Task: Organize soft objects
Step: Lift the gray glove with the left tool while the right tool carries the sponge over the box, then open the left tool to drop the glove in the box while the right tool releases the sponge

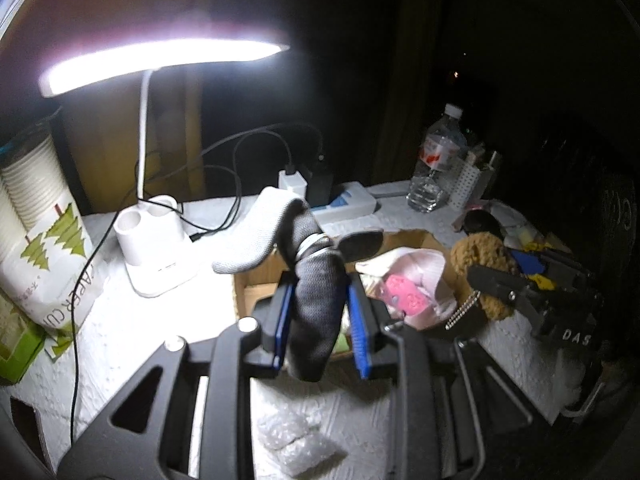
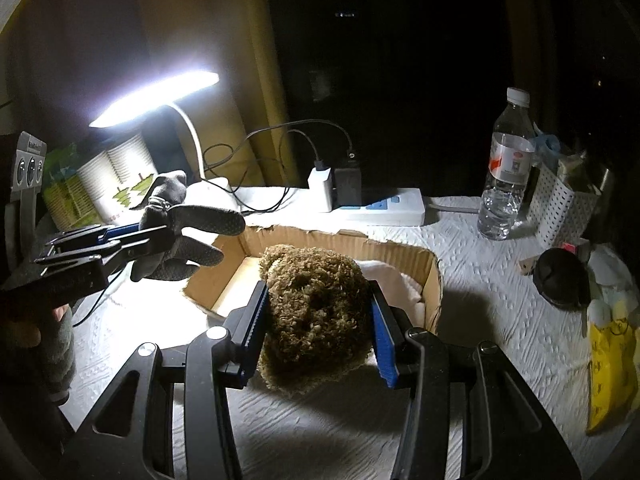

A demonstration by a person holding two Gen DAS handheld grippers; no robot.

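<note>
My left gripper (image 1: 320, 324) is shut on a bundle of grey socks (image 1: 316, 304) clipped with a metal ring, held above the left edge of a cardboard box (image 1: 248, 292). It also shows in the right wrist view (image 2: 160, 236) with the socks (image 2: 188, 236). My right gripper (image 2: 318, 328) is shut on a brown fuzzy plush (image 2: 316, 312), held over the box's (image 2: 436, 276) near side. In the left wrist view the plush (image 1: 480, 256) and right gripper (image 1: 504, 284) are at the right. Pink and white soft items (image 1: 412, 288) lie in the box.
A lit white desk lamp (image 1: 160, 56) stands on its base (image 1: 156, 248) at left, beside a pack of paper cups (image 1: 40, 232). A power strip (image 2: 384, 208) with chargers, a water bottle (image 2: 506, 168) and a white perforated bin (image 2: 560, 204) stand behind. A yellow bag (image 2: 608, 364) lies at right.
</note>
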